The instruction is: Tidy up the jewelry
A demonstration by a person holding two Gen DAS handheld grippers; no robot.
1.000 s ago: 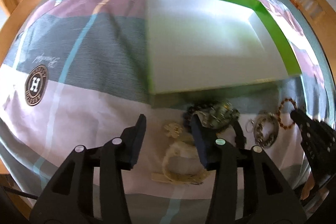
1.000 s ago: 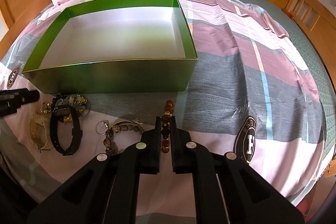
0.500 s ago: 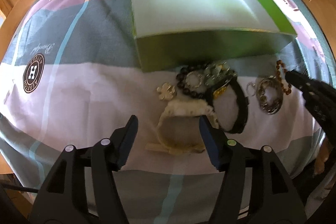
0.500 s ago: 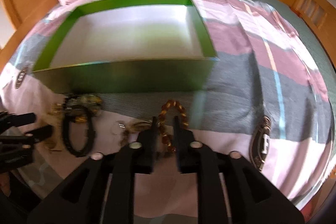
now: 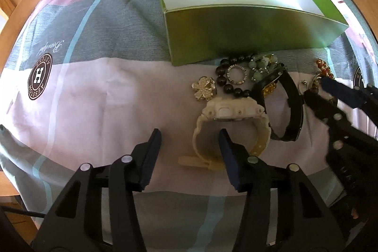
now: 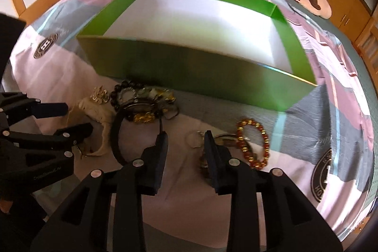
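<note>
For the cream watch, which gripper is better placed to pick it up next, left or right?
Left, probably. The left gripper is open right at the cream watch, one finger already inside the strap loop. The right gripper is open further along, near the amber bead bracelet.

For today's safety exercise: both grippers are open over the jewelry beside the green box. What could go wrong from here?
1. The white watch touches the black band, so lifting it may drag the band.
2. The left gripper and right gripper work close together and could collide.
3. The amber bracelet overlaps a metal ring.
</note>
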